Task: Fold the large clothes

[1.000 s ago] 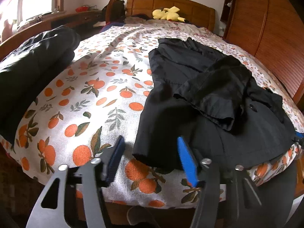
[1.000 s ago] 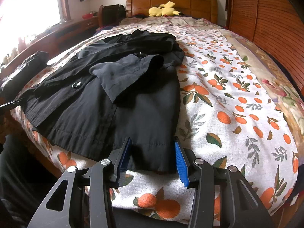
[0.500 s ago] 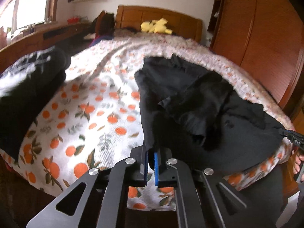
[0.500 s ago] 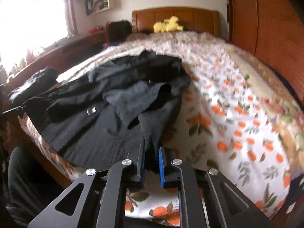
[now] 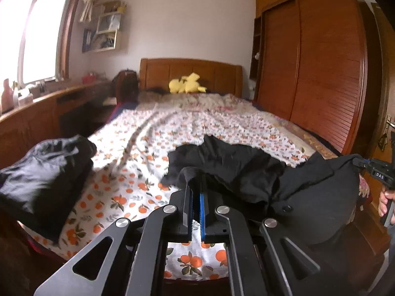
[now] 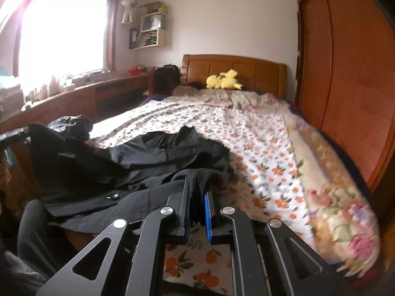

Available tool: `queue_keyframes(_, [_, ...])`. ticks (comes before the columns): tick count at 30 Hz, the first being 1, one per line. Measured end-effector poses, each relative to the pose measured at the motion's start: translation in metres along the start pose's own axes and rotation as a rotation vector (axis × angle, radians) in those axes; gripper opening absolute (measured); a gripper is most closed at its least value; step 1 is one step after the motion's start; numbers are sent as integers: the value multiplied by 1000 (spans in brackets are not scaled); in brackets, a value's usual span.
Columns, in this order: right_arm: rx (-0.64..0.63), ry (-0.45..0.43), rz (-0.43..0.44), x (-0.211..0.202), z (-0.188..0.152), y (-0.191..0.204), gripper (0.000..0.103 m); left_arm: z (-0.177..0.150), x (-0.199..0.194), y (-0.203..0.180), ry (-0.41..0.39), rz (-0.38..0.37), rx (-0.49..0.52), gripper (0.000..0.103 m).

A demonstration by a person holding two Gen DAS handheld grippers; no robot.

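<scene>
A large black coat (image 5: 246, 170) lies across the foot of a bed with an orange-print sheet (image 5: 153, 143). My left gripper (image 5: 196, 192) is shut on the coat's hem at one bottom corner and holds it raised above the sheet. My right gripper (image 6: 197, 197) is shut on the hem at the other bottom corner, also raised; the coat (image 6: 158, 153) stretches away to its left. The right gripper with the person's hand also shows at the right edge of the left wrist view (image 5: 377, 172). The coat's upper part still rests on the bed.
A folded pile of dark clothes (image 5: 42, 175) sits on the bed's left corner. A yellow plush toy (image 5: 187, 86) lies by the wooden headboard. A wooden wardrobe (image 5: 321, 74) stands along the right side, a long wooden desk (image 6: 98, 93) along the left under the window.
Both grippers closed on the coat's bottom hem and lifted it up off the sheet. The views have tilted up toward the headboard and wall.
</scene>
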State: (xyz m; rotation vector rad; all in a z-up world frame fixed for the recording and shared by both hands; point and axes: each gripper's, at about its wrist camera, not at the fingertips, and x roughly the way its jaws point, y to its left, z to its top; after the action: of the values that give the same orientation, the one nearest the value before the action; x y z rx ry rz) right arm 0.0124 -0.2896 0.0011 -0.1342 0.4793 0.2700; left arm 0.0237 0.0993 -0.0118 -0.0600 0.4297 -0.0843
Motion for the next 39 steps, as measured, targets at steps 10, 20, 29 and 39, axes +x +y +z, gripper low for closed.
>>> queue_keyframes(10, [-46, -77, 1, -55, 12, 6, 7, 16, -65, -27, -90, 19, 48, 4])
queue_keyframes(20, [-57, 7, 29, -9, -13, 8, 8, -6, -16, -13, 0, 42, 31, 4])
queue_keyframes(29, [-61, 49, 51, 64, -11, 2, 8, -2, 66, 16, 41, 48, -7, 4])
queue_keyframes(39, [-94, 51, -42, 155, 41, -25, 8, 43, 146, 36, 16, 31, -22, 4])
